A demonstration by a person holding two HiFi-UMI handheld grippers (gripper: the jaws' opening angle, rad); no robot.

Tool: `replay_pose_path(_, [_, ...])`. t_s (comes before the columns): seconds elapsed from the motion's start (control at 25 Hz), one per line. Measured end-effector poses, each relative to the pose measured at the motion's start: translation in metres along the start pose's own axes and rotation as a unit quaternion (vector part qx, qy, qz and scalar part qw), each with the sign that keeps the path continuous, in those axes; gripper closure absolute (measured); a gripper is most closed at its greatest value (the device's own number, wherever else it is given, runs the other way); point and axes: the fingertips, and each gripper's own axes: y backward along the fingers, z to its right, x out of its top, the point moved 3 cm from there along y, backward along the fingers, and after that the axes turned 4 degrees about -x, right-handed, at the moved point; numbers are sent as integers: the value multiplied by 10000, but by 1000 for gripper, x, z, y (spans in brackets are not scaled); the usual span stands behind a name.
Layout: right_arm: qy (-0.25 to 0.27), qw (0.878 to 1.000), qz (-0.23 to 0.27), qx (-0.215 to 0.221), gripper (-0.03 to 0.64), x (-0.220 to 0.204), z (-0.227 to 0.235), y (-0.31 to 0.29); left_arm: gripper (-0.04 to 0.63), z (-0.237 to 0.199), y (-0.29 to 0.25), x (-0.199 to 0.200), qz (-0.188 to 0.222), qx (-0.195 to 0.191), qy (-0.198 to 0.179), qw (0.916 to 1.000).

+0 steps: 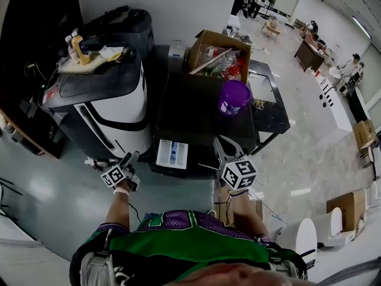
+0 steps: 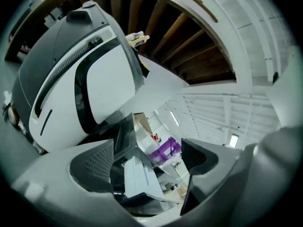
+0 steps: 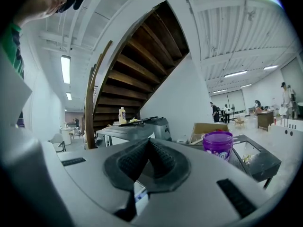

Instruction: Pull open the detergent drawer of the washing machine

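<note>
nearest in the head view is the person's green and purple top, with a gripper held out from each hand. the left gripper [image 1: 130,158] has its fingers wide apart with nothing between them. in the left gripper view [image 2: 147,157] the gap between them frames the drawer [image 2: 137,176] some way off. the right gripper [image 1: 225,148] has its fingers closed tip to tip on nothing. in the right gripper view [image 3: 148,148] they point up over the top of the washer, and only a corner of the drawer [image 3: 138,193] shows below them.

just beyond the grippers, the drawer [image 1: 171,154] juts out of the front of the dark washer [image 1: 196,112], at its upper left corner. it is a white tray with blue inside, seen from above. its long axis runs straight out from the washer front toward the person. it lies between the two grippers and touches neither. the left gripper looks slightly nearer and is aimed at it, while the right one sits off to its right and points past it.

the drawer appears already pulled out, so the task looks done or close to it. any further pull would run along that same axis toward the person, and the open left fingers are better placed for it.

farther back, a purple tub [image 1: 234,97] stands on the washer top, with a cardboard box [image 1: 220,55] behind it. a white and black machine [image 1: 101,106] stands to the left.
</note>
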Motion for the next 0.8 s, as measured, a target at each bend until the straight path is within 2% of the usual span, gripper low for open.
replay_pose_path(0.16, [-176,9998,52,9,615,6,31,10,153,48,-17,24,166,-102,-744,9970])
replay_pose_path(0.32, [-108,9998,150,62,615,19,54,19,153,108,-41,32,133,-283,-1527,9878])
replay_pose_path(0.6, [-84,9992,325,220,615,37,79,28,163,199,-73,34,329,-668,-2095,9750])
replay_pose_path(0.64, [-108,9990,345,256,615,38,81,28,185,210,-76,36,364,-697,-2201,9723])
replay_pose_path(0.72, [-152,9985,392,341,615,42,84,27,360,229,-77,39,477,-720,-2433,9661])
replay_pose_path(0.8, [-162,9979,435,442,615,46,85,27,406,246,-77,43,589,-699,-2612,9609])
